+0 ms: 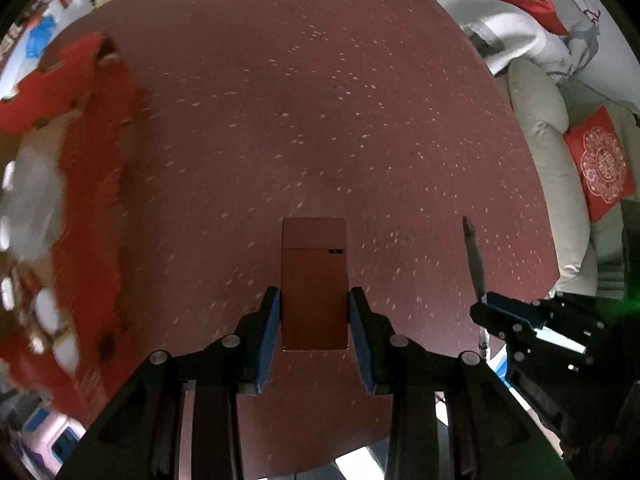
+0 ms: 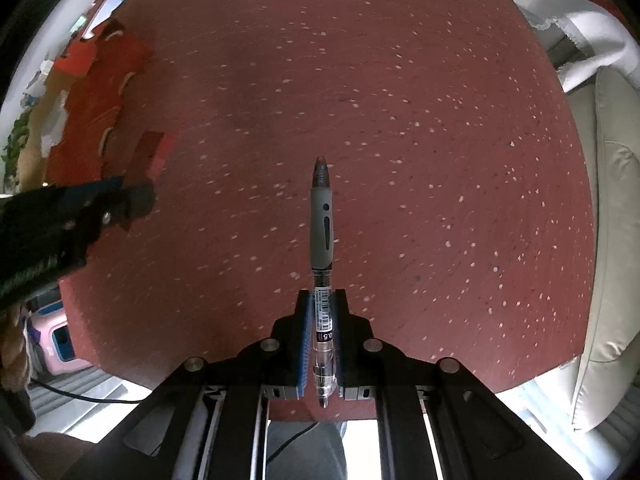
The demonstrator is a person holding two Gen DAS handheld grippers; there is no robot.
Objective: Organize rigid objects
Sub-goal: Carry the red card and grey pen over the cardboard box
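My left gripper [image 1: 314, 300] is shut on a flat dark-red rectangular box [image 1: 314, 276], held above the red speckled table [image 1: 320, 100]. My right gripper [image 2: 322, 300] is shut on a grey and clear gel pen [image 2: 322, 232] that points forward, tip away from me. In the left wrist view the right gripper [image 1: 486, 306] shows at the right with the pen [image 1: 474, 256] standing up from it. In the right wrist view the left gripper [image 2: 132, 200] shows at the left with the red box [image 2: 154, 154] beyond its fingers.
A red cardboard box [image 1: 92, 152] with white things inside lies along the table's left side; it also shows in the right wrist view [image 2: 96, 108]. A beige sofa [image 1: 548, 168] with a red cushion [image 1: 600, 164] stands to the right. A pink stool [image 2: 60, 340] sits below left.
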